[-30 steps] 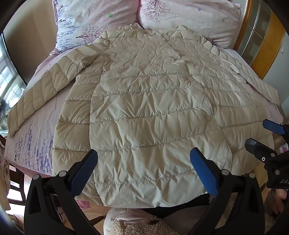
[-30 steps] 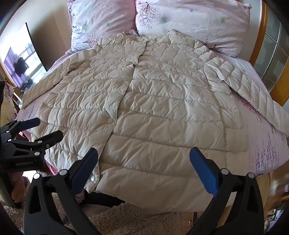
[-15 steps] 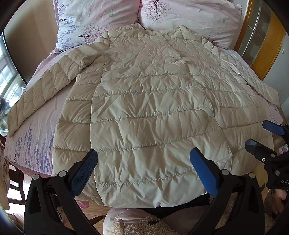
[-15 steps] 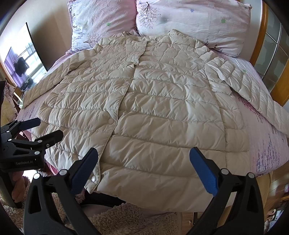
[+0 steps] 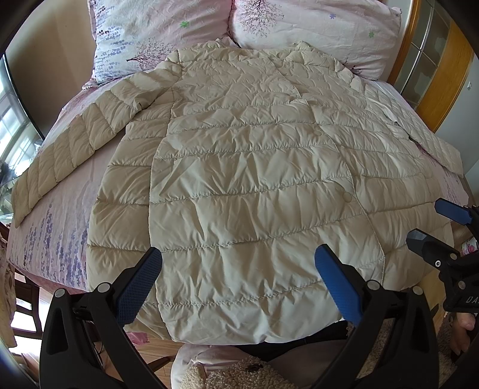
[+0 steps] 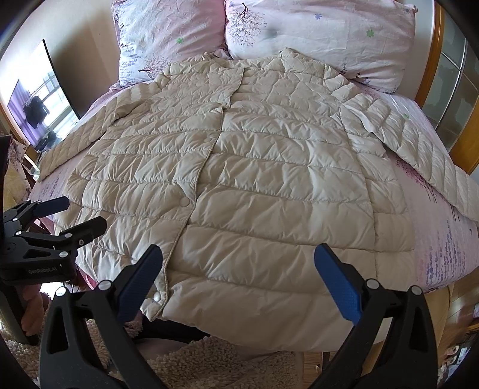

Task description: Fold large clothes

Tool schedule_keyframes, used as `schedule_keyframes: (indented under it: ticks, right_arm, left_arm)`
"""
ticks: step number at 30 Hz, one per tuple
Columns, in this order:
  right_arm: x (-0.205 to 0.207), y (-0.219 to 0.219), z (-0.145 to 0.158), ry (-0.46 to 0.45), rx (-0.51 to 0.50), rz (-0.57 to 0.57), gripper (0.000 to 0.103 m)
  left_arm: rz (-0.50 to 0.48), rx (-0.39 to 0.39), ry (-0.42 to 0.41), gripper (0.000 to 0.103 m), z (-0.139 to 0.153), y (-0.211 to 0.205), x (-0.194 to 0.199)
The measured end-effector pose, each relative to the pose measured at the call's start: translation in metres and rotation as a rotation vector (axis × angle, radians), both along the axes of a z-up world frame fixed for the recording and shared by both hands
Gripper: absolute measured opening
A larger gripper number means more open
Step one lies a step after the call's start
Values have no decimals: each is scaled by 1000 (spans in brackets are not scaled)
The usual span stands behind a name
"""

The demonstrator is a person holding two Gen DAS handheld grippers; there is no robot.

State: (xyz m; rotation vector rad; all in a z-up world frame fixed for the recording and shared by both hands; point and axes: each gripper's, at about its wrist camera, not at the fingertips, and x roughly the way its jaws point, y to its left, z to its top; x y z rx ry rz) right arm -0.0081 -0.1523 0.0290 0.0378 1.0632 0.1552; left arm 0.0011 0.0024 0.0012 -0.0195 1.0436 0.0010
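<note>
A cream quilted down jacket (image 5: 245,167) lies flat and buttoned on the bed, collar toward the pillows, both sleeves spread out to the sides; it also shows in the right wrist view (image 6: 254,179). Its hem hangs over the near bed edge. My left gripper (image 5: 238,278) is open and empty, held above the hem on the jacket's left half. My right gripper (image 6: 238,278) is open and empty above the hem on the right half. Each gripper shows in the other's view, the right gripper (image 5: 434,221) at the right edge and the left gripper (image 6: 74,215) at the left edge.
The bed (image 5: 60,227) has a pink floral sheet and two matching pillows (image 5: 314,27) at the head. A wooden-framed glass door (image 5: 434,68) stands to the right. A television (image 6: 39,98) is on the left wall. A fluffy beige rug (image 6: 224,365) lies below the near edge.
Both grippers have drifted very slightly; the jacket sits a little lower in the left wrist view. Nothing was taken hold of.
</note>
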Motion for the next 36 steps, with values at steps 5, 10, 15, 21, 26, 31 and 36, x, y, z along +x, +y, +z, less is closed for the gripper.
schedule_keyframes:
  ticks: [5,10,15,21,26,31,36]
  right_arm:
    - [1,1,0,2,3,-2,101]
    - [1,-1,-3,3,5,-1,101]
    - [1,0,-1,6,11,-3,101]
    - [2,0,-2,7,19,-6,101]
    - [2,-2,-3,9,27,-9,101]
    - [2,-2,-3,10,30,-10,101]
    - [2,-3,-3,10,43,-14,101]
  left_arm:
    - [0,-1,0,102,0,0,0]
    - [0,-1,1,102,0,0,0]
    - [0,-1,1,102,0,0,0]
    - [0,-1,1,102,0,0,0]
    - [0,-1,2,102,0,0,0]
    - [0,-2,2,102,0,1,1]
    - [1,-1,2,102,0,0,1]
